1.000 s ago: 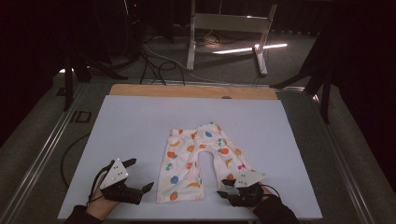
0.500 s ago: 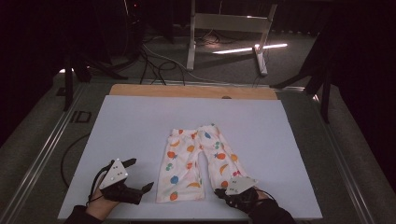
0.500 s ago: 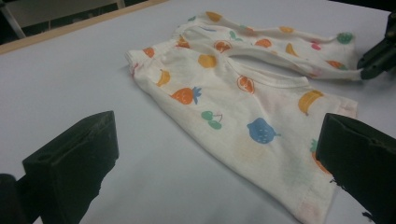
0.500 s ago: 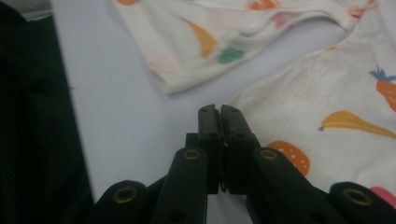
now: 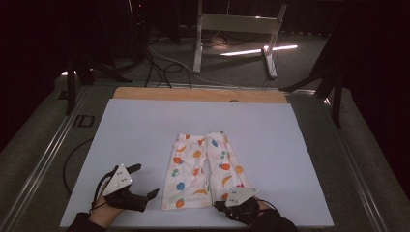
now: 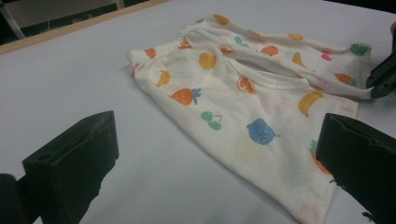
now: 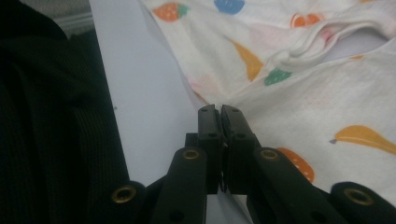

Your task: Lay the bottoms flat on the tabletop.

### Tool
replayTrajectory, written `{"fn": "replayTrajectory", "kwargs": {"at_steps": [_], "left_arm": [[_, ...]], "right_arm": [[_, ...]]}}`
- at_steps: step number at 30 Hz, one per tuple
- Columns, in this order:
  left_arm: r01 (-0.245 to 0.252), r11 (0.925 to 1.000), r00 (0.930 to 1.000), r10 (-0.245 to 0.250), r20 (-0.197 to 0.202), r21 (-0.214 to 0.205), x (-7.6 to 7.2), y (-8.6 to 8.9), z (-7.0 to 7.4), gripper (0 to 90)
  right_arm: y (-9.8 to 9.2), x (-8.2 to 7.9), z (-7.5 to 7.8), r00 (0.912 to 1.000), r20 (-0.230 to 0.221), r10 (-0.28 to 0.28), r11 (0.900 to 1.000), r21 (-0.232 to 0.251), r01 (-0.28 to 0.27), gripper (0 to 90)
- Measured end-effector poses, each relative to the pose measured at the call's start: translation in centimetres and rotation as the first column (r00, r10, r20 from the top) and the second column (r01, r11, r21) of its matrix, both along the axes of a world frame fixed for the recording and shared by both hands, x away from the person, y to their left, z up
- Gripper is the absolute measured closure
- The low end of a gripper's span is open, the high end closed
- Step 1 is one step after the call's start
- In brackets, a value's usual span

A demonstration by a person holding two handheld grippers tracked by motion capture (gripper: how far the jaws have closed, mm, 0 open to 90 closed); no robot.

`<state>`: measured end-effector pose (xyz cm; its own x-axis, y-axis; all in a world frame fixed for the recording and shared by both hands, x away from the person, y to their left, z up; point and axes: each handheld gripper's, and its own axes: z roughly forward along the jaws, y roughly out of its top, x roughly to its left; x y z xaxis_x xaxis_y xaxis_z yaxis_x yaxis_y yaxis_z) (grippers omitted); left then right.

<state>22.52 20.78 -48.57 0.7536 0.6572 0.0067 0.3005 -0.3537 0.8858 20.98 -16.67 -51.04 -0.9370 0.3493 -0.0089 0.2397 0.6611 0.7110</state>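
A small pair of cream pants [image 5: 203, 169] printed with coloured fruit lies flat on the white sheet [image 5: 145, 130], waistband away from me and legs toward me. My right gripper [image 5: 220, 206] is at the hem of the pants' right leg, near the front edge. In the right gripper view its jaws [image 7: 219, 109] stand shut together on the edge of the cloth [image 7: 303, 102]. My left gripper [image 5: 146, 180] rests open on the sheet just left of the left leg. In the left gripper view its jaws [image 6: 217, 140] are wide apart, with the pants [image 6: 224, 93] ahead and the right gripper [image 6: 380, 79] pinching the far hem.
The white sheet covers a table with a wooden strip [image 5: 193, 94] along its far edge. Beyond it are a metal stand [image 5: 237, 29], cables [image 5: 159, 63] on the floor and a lit bar [image 5: 256, 50]. A dark sleeve [image 7: 46, 116] lies left of the right jaws.
My right gripper has shifted left and toward the near edge, onto the right leg's hem, and its jaws have shut there. The left gripper has stayed where it was.
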Motion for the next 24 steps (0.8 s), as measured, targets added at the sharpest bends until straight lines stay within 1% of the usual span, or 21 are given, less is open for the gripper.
{"fn": "replayTrajectory", "kwargs": {"at_steps": [1,2,3,4,5,6,7,8,9,11,12,14,15,16,17,20,22,23,24], "left_arm": [[-0.004,1.0,1.0,0.004,-0.002,-0.004,0.0,0.0,0.0,0.2],[-0.004,1.0,1.0,0.004,-0.003,-0.003,0.0,0.0,0.0,0.2],[-0.001,1.0,1.0,0.001,-0.004,0.0,0.0,0.0,0.0,0.2],[0.002,1.0,1.0,-0.002,-0.003,0.0,0.0,0.0,0.0,0.2],[0.003,1.0,1.0,-0.003,-0.003,0.001,0.0,-0.1,0.0,0.1],[0.004,1.0,1.0,-0.004,-0.002,0.0,0.0,-0.1,0.0,0.2],[0.002,1.0,1.0,-0.002,-0.001,-0.001,0.0,-0.1,0.0,0.2],[0.002,1.0,1.0,-0.002,-0.003,-0.001,0.0,0.0,0.0,0.2],[0.002,1.0,1.0,-0.002,-0.005,-0.002,0.0,0.0,0.0,0.2],[0.0,1.0,1.0,0.0,-0.008,-0.002,0.0,0.0,0.0,0.2],[0.0,1.0,1.0,0.0,-0.008,-0.001,0.0,-0.1,0.0,0.2],[0.005,1.0,0.9998,-0.005,-0.018,-0.001,0.1,-0.1,-0.1,0.2],[0.009,1.0,0.9997,-0.009,-0.024,-0.004,0.2,-0.2,-0.1,0.2],[0.01,0.9999,0.9995,-0.01,-0.029,-0.005,0.3,-0.3,-0.1,0.2],[0.015,0.9999,0.9992,-0.015,-0.037,-0.007,0.3,-0.4,-0.2,0.2],[0.026,0.9996,0.9981,-0.027,-0.055,-0.014,0.7,-0.7,-0.1,0.2],[0.029,0.9993,0.9971,-0.031,-0.07,-0.022,1.0,-0.9,-0.2,0.2],[0.031,0.9994,0.9965,-0.033,-0.077,-0.017,1.2,-1.1,-0.2,0.2],[0.031,0.9994,0.9965,-0.033,-0.077,-0.017,1.2,-1.1,-0.2,0.2]], "right_arm": [[0.0,0.0,-0.2,0.9999,-0.016,-0.005,1.0,-0.007,0.005,86.7],[0.0,0.1,-0.6,0.9993,-0.036,0.002,0.9999,-0.017,-0.003,79.8],[0.0,0.1,-0.5,0.998,-0.062,0.013,0.9999,0.0,-0.013,72.7],[0.1,0.1,-0.3,0.9975,-0.069,0.011,0.9999,0.002,-0.011,66.0],[-0.1,0.2,-0.2,0.9993,-0.029,0.024,0.9996,0.012,-0.024,58.7],[-0.2,0.1,0.2,0.9993,-0.036,0.012,0.9991,0.041,-0.011,52.6],[-0.6,0.3,0.7,0.9999,-0.012,0.007,0.9986,0.053,-0.006,47.8],[-1.0,0.3,1.3,0.9995,-0.017,-0.026,0.9964,0.081,0.027,43.5],[-1.5,0.7,1.8,0.9991,0.003,-0.043,0.9937,0.104,0.042,40.0],[-2.7,1.3,2.7,0.9947,0.024,-0.1,0.9847,0.146,0.096,33.9],[-3.3,1.7,3.1,0.9919,0.027,-0.124,0.9799,0.161,0.118,30.9],[-4.4,2.3,3.6,0.9866,0.027,-0.161,0.9681,0.199,0.153,26.0],[-5.0,2.6,3.7,0.986,0.017,-0.166,0.964,0.213,0.158,21.1],[-5.3,2.8,3.9,0.984,0.018,-0.177,0.9613,0.217,0.169,18.2],[-5.7,3.1,4.0,0.9811,0.023,-0.192,0.9578,0.222,0.182,17.2],[-6.4,3.9,4.2,0.9773,0.002,-0.212,0.9451,0.255,0.204,14.3],[-6.5,4.4,4.4,0.9732,0.009,-0.23,0.9439,0.246,0.22,14.1],[-6.5,4.9,4.4,0.9723,0.007,-0.234,0.9425,0.247,0.225,14.1],[-6.5,5.3,4.4,0.9692,0.003,-0.246,0.9383,0.251,0.238,14.2]]}}
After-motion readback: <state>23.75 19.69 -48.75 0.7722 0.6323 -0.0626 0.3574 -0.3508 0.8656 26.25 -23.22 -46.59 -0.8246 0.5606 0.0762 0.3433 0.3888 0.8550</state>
